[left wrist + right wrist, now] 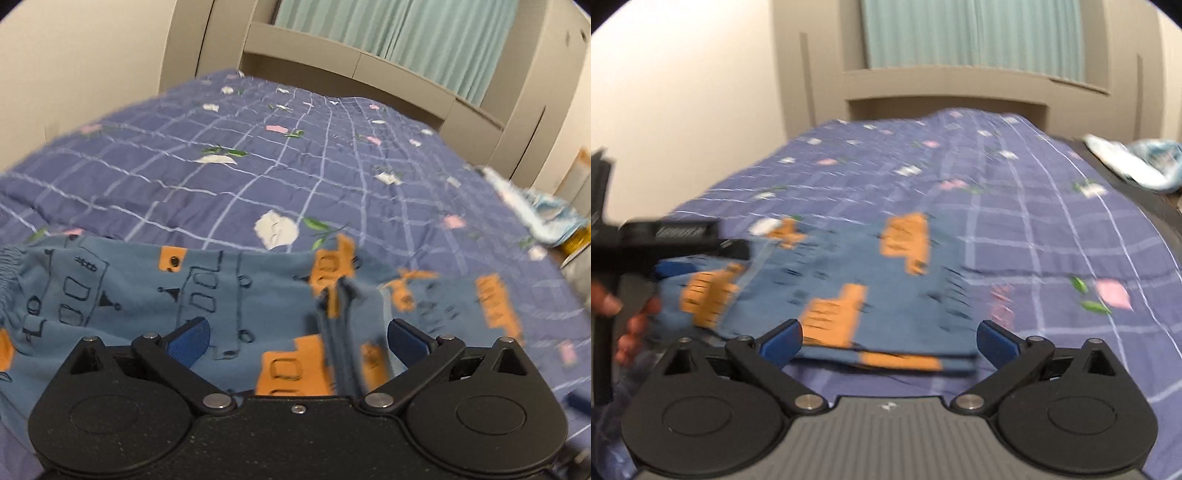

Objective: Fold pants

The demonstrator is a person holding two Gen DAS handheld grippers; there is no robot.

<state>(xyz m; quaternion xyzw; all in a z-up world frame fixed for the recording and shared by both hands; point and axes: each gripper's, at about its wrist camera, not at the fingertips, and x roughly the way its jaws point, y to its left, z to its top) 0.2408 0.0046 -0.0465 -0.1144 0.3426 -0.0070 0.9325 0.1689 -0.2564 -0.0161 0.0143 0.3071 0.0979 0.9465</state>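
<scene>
the left gripper [297, 338] tilts down over the near edge of a bed, its blue-padded fingers [190, 341] spread wide with nothing pinched; a raised ridge of the pants [221, 295] stands in the gap between them without touching either pad. the right gripper [889, 341] takes the same downward tilt just short of the garment's folded end, jaws likewise fully apart and clear of the cloth. in the right wrist view the left gripper's black body shows at the left edge, over the far side of the pants, with a person's fingertips [631, 325] wrapped on its handle below. the pants are blue cotton printed with orange blocks and dark line drawings; they lie across the near part of the bed, a gathered elastic waistband [9, 269] at the far left of the left wrist view, the fabric rumpled into an upright pleat near the middle. from the right wrist view their near end looks doubled, two or more layered edges stacked flat, though motion blur softens the detail. beneath them spreads a purple-blue checked bedspread [258, 166] dotted with white and pink flowers. a pale crumpled cloth [1134, 162] sits at the bed's far right edge, and teal curtains [424, 37] hang behind a beige headboard shelf [351, 62].
</scene>
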